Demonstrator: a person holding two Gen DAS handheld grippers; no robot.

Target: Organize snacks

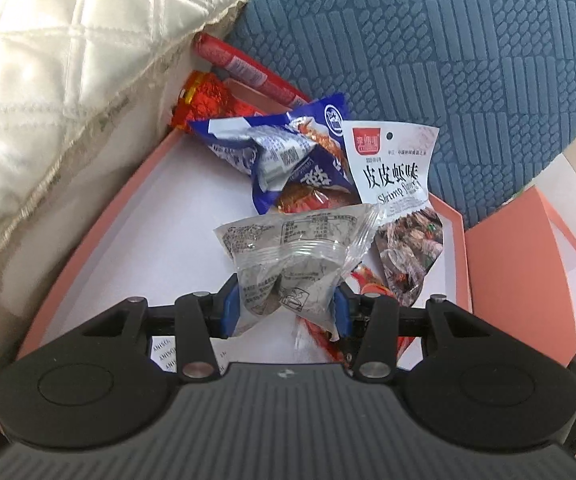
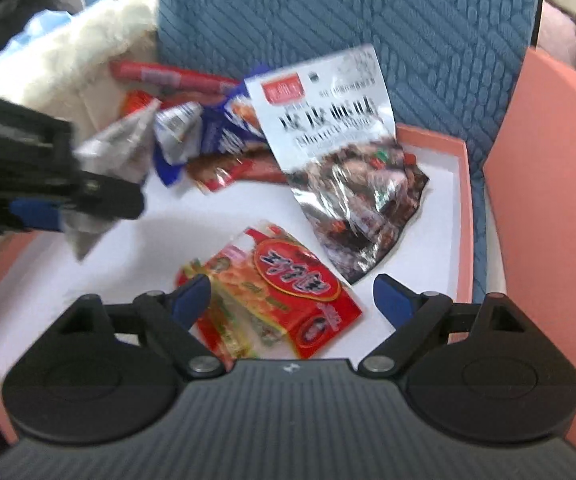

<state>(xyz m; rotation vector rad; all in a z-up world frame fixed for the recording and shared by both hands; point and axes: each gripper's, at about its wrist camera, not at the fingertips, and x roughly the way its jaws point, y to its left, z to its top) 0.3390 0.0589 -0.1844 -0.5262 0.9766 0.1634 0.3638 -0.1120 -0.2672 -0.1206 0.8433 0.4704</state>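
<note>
A pink box with a white floor (image 1: 99, 200) holds the snacks. My left gripper (image 1: 285, 314) is shut on a grey see-through packet (image 1: 292, 248), held above the box floor. Behind it lie a blue packet (image 1: 288, 152), a white shrimp-flavour packet (image 1: 398, 184), a red sausage stick (image 1: 247, 68) and a red foil packet (image 1: 203, 100). In the right wrist view my right gripper (image 2: 292, 294) stands open over a red and yellow packet (image 2: 288, 280) lying flat on the box floor (image 2: 167, 232) between the fingers. The left gripper (image 2: 67, 208) shows at the left with the grey packet (image 2: 115, 148).
A blue patterned cushion (image 1: 448, 60) rises behind the box and a cream quilted pillow (image 1: 47, 60) presses against its left side. A pink lid or second box (image 2: 552, 200) stands upright at the right. White floor shows bare at the box's left front.
</note>
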